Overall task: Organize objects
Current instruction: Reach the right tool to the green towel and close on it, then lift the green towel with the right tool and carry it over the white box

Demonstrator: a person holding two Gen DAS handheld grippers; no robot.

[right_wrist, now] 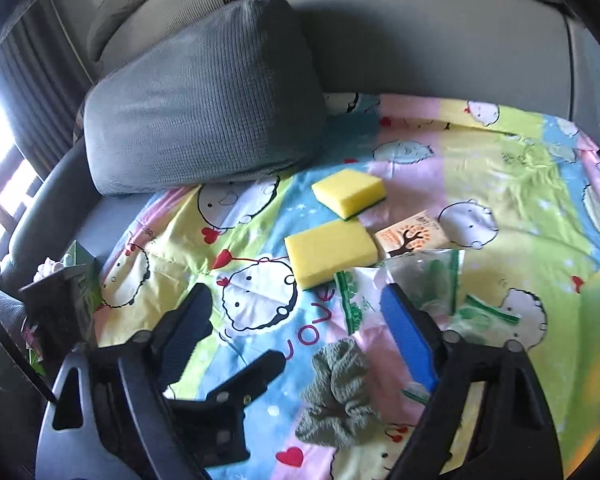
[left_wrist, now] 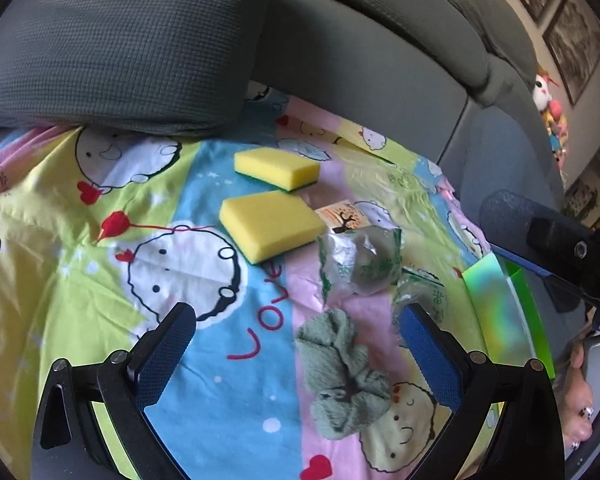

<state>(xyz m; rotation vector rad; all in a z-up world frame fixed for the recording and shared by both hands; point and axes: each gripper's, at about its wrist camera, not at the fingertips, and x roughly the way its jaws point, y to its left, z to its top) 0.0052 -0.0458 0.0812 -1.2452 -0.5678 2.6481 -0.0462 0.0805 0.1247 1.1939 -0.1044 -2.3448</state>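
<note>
A cartoon-print sheet (left_wrist: 80, 240) holds two yellow sponges (left_wrist: 276, 168) (left_wrist: 270, 224), an orange packet (left_wrist: 342, 216), clear green-printed plastic bags (left_wrist: 360, 260) and a crumpled grey-green cloth (left_wrist: 344, 376). My left gripper (left_wrist: 298, 340) is open and empty, and the cloth lies just inside its right finger. The right wrist view shows the same sponges (right_wrist: 350, 192) (right_wrist: 332, 252), packet (right_wrist: 412, 236), bags (right_wrist: 420, 280) and cloth (right_wrist: 340, 396). My right gripper (right_wrist: 300, 328) is open above the sheet, holding nothing. The left gripper's finger (right_wrist: 256, 376) pokes in below it.
A grey pillow (left_wrist: 112, 48) (right_wrist: 204, 108) rests at the sheet's back left against the grey sofa back (left_wrist: 360, 40). A shiny green box (left_wrist: 496, 308) stands at the sheet's right edge. A dark box (right_wrist: 60, 312) sits off the sheet's left side. A hand (left_wrist: 580, 400) shows at lower right.
</note>
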